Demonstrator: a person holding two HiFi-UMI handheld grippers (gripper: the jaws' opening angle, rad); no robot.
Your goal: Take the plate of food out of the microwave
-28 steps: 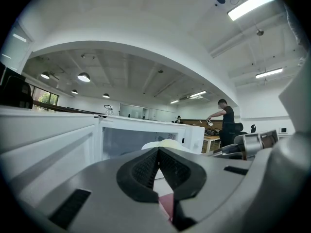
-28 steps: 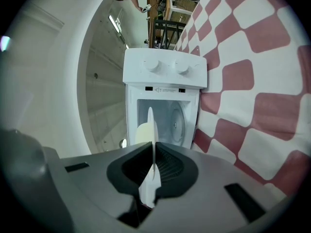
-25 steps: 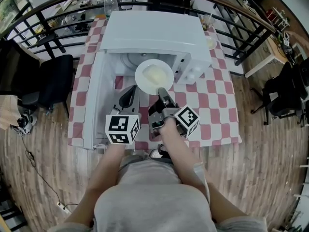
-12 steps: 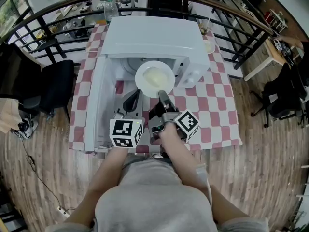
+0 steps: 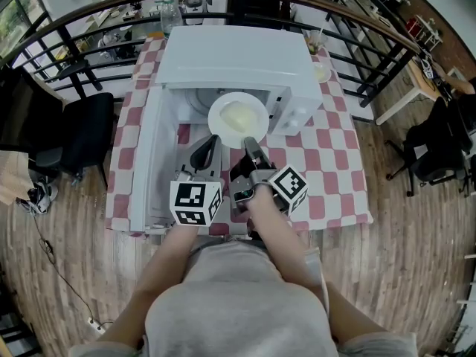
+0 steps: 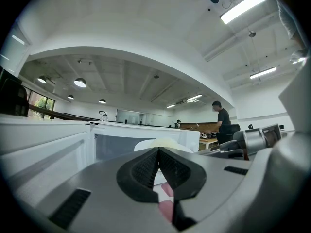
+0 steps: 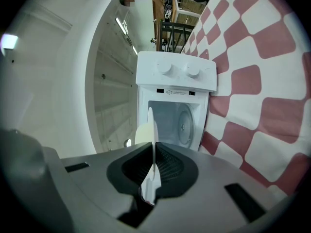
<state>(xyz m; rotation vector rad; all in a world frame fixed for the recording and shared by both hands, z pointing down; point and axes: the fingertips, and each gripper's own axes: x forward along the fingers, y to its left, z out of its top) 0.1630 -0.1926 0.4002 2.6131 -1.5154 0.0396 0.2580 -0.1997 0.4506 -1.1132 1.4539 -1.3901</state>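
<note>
Plate (image 5: pixel 238 115) of pale food hangs at the open mouth of the microwave, pinched by its near rim in my right tongs. I cannot tell whether its far edge is inside the cavity.

Biggest before me is the table (image 5: pixel 327 162), under a red-and-white checked cloth. On it stands the white microwave (image 5: pixel 234 54), with its door (image 5: pixel 145 155) swung wide to my left. The turntable (image 5: pixel 199 99) shows inside, left of the plate.

The plate is white, round and level, with a yellowish mound in its middle. My right tongs (image 5: pixel 251 141) reach in level from my side and are clamped on the rim. In the right gripper view the rim runs edge-on between the two ribbed pads (image 7: pixel 167 166), which press on it from both sides.

My left tongs (image 5: pixel 207 149) hang just beside the right ones, on their left, near the plate's left rim. I cannot tell whether they touch it. Their jaws are pressed together with nothing between them. The left gripper view shows the plate (image 6: pixel 165 143) just past their tips.

Smallest are the marker cubes, the left cube (image 5: pixel 195 203) and the right cube (image 5: pixel 288 187), near my hands.
</note>
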